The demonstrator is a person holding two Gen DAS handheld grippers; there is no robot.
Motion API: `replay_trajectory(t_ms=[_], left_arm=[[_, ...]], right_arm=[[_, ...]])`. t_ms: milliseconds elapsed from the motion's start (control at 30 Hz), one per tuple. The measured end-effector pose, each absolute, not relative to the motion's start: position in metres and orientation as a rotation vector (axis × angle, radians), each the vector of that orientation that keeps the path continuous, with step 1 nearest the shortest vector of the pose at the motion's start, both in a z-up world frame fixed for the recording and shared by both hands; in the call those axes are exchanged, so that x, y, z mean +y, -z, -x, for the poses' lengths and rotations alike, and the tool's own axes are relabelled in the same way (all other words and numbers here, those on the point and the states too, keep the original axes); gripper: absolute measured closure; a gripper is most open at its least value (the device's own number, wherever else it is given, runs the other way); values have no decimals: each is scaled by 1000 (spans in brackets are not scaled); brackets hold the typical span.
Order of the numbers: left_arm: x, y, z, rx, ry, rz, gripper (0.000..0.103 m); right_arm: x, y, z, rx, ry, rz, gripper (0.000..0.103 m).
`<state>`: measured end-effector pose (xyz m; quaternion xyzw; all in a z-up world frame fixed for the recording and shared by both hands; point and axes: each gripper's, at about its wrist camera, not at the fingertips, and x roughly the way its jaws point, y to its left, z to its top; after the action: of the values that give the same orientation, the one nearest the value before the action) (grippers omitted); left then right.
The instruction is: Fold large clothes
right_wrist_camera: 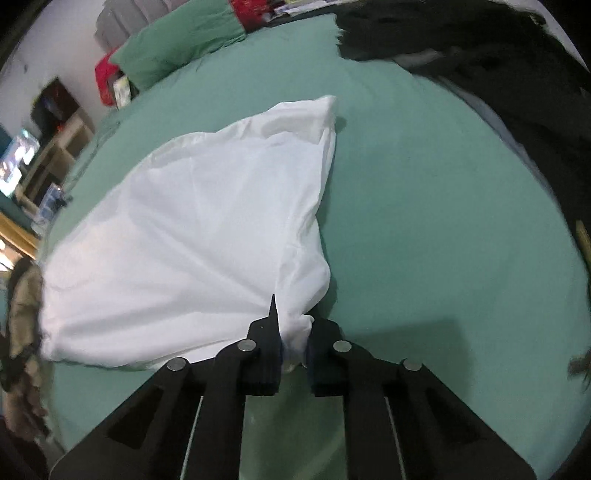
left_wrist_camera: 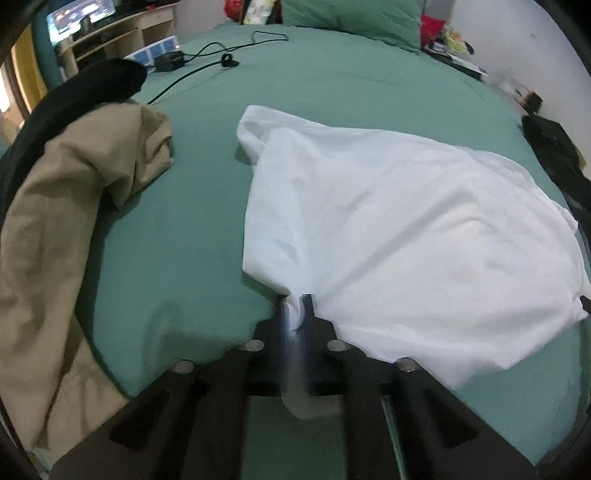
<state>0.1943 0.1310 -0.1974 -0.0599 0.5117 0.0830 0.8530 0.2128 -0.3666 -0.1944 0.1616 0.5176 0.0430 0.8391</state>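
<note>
While the left gripper [left_wrist_camera: 294, 300] is clamped narrow on a bunched corner of the white garment [left_wrist_camera: 399, 229], the right gripper [right_wrist_camera: 293, 321] pinches another gathered corner of the same cloth between its fingers. From the left gripper the garment spreads ahead and to the right across the green bed [left_wrist_camera: 192, 229], tapering to a narrow end far ahead, so its long axis runs away from the grippers toward the green pillow [left_wrist_camera: 354, 18]. To the left gripper's left lies a tan garment [left_wrist_camera: 55, 229], apart from the white one, with a black cable [left_wrist_camera: 207, 62] far ahead.
</note>
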Motion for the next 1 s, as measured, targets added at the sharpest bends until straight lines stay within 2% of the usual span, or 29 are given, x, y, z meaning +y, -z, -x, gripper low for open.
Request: replay_trajectory(t_ms=[167, 467, 600, 767, 833, 900, 1000], left_arm=[[131, 168, -165, 1015, -181, 139, 98], [138, 149, -112, 1030, -148, 158, 99], [134, 151, -91, 1040, -135, 161, 98], [120, 174, -64, 1126, -133, 172, 98], [124, 180, -64, 1155, -148, 234, 98], [129, 179, -65, 1152, -161, 264, 96], [135, 175, -71, 1152, -190, 267, 83]], right_arm=[[-363, 183, -183, 1058, -73, -335, 96], [-372, 173, -141, 1045, -39, -286, 96], [-384, 169, -129, 1040, -27, -308, 96], [-392, 186, -122, 1125, -27, -334, 96], [-398, 190, -119, 1136, 0, -363, 93], [-407, 189, -117, 1127, 35, -410, 77], [-415, 183, -114, 1088, 104, -428, 62]])
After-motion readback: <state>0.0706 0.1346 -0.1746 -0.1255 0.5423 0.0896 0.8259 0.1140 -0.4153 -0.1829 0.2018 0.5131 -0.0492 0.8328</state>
